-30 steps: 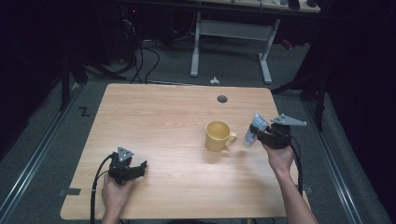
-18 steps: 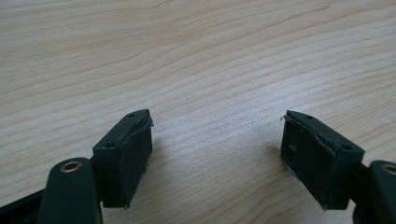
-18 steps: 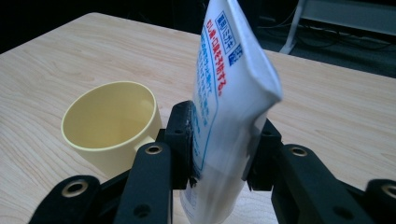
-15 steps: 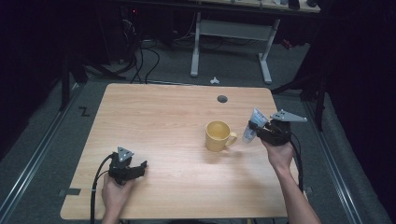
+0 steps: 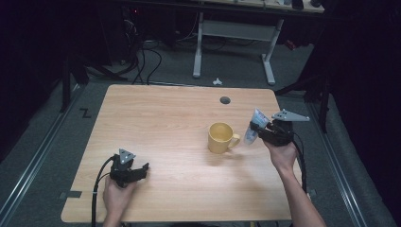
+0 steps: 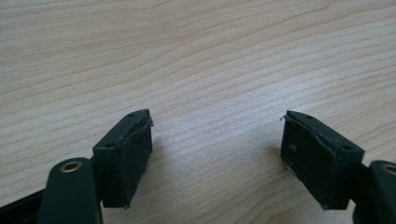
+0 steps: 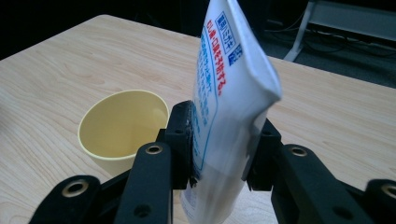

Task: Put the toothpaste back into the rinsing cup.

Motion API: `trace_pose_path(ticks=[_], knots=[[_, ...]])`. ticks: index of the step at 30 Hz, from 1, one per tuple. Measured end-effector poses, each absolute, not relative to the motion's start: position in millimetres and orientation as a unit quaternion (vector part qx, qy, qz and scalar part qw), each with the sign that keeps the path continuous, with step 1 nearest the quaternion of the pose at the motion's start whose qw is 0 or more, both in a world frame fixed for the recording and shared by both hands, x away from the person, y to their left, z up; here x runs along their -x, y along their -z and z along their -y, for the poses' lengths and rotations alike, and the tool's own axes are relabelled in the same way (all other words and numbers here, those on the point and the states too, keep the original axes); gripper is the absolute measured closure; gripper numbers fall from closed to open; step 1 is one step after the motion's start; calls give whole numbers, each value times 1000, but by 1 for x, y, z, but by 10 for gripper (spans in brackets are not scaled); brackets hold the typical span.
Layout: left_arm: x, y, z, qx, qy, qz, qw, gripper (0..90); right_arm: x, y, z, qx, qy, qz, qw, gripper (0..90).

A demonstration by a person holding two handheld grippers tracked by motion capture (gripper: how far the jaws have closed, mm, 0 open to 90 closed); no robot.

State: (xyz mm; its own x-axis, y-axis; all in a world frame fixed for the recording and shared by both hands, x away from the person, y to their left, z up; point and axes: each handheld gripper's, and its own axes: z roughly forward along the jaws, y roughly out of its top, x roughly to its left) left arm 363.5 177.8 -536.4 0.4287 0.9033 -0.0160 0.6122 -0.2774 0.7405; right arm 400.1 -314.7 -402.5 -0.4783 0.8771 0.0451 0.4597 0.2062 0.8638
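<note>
Pinching a white printed tube (image 7: 233, 93) at mid-body, the right gripper (image 5: 265, 133) holds it upright just beside the yellow mug (image 5: 220, 137). Tube likely light and soft (squeezes easily), so grip gently. Left gripper (image 6: 217, 154) rests on the table (image 5: 165, 123), jaws spread and empty.

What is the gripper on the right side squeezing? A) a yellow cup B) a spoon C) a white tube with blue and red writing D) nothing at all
C: the right hand-held gripper has its jaws pressed on both sides of a white tube with blue and red print, while the yellow cup sits untouched on the table just beyond it.
</note>
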Motion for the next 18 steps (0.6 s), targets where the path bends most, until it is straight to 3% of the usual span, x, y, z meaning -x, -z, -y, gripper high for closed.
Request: trace_pose_path(ticks=[18], knots=[[-364, 536, -178, -771, -210, -491, 346, 250, -403, 386, 309, -435, -452, -741, 238, 678]])
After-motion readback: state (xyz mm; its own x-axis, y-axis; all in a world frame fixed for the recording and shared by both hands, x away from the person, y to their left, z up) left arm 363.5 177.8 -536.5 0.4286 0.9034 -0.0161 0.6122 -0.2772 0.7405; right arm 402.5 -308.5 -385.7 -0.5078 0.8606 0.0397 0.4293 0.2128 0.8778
